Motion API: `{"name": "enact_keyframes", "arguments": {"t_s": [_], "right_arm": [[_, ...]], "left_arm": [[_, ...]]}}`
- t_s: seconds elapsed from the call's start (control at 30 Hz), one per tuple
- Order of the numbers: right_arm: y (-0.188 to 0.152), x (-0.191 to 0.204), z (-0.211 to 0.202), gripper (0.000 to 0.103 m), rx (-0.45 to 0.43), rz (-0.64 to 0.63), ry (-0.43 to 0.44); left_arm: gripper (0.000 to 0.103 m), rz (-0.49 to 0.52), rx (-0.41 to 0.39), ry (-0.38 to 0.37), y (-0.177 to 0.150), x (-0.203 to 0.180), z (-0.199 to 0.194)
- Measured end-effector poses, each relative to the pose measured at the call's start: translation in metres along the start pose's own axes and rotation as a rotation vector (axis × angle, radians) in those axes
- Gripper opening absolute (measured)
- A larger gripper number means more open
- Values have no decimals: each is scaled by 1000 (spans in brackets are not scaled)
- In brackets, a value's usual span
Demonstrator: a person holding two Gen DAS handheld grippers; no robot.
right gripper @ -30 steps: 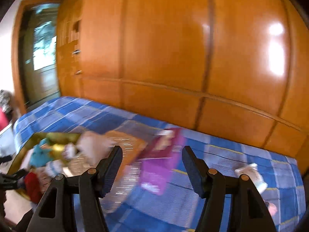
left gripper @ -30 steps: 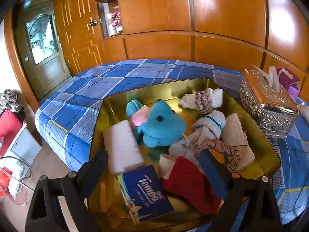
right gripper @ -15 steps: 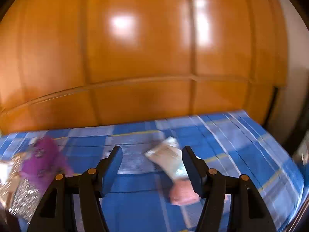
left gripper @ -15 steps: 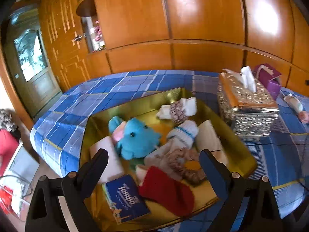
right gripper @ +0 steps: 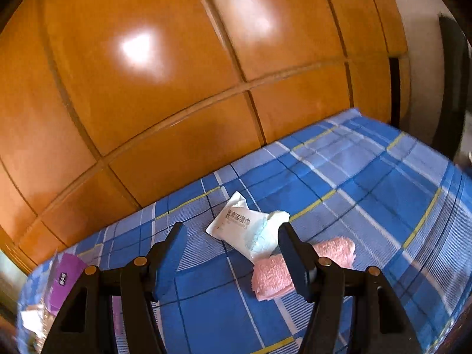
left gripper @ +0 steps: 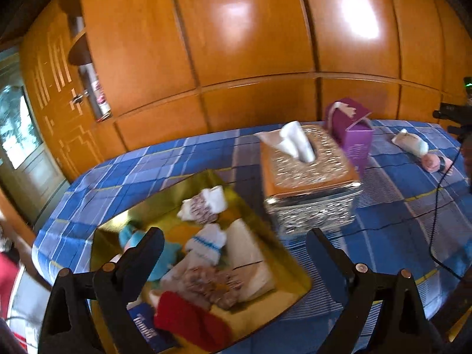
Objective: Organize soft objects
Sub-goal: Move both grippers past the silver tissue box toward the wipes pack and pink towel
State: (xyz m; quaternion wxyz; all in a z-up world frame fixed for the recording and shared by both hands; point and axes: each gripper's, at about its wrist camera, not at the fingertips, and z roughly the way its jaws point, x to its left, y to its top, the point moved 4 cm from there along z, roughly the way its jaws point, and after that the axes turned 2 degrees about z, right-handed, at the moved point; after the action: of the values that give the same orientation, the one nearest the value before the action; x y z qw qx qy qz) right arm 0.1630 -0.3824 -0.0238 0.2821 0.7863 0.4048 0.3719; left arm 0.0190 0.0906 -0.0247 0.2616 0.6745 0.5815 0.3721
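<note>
The right gripper (right gripper: pixel 231 249) was held with jaws apart and empty; a good grasp was judged to need a centred, low approach. One white packet (right gripper: pixel 247 230) lay just ahead, one pink towel (right gripper: pixel 273 275) under the right finger. The left gripper (left gripper: pixel 234 255) was also spread, over one gold tray (left gripper: pixel 290 268).

Pink towel (right gripper: pixel 303 265) (rolled) touching white tissue pack (right gripper: pixel 247 230) on bedspread.

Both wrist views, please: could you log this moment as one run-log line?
left gripper: open, empty, over gold tray | right gripper: open, empty, facing white packet, pink towel on plaid cloth
</note>
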Motion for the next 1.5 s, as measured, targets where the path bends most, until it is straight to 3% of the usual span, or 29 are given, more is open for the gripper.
{"name": "enact_keyframes", "arguments": {"t_s": [0.33,0.83,1.27,1.5], "right_arm": [[-4,-43,10,65,88,247,20],[-3,-69,5,65,82,406,49],[-9,-103,7,65,85,615,91],[-10,-106,8,65,93,648,125]], "left_arm": [[97,92,-40,-108,25,-51,-3],[97,191,-51,-228,48,-105,-1],[97,312,-53,-394,81,-175,6],[97,356,-40,-441,102,-213,21]]}}
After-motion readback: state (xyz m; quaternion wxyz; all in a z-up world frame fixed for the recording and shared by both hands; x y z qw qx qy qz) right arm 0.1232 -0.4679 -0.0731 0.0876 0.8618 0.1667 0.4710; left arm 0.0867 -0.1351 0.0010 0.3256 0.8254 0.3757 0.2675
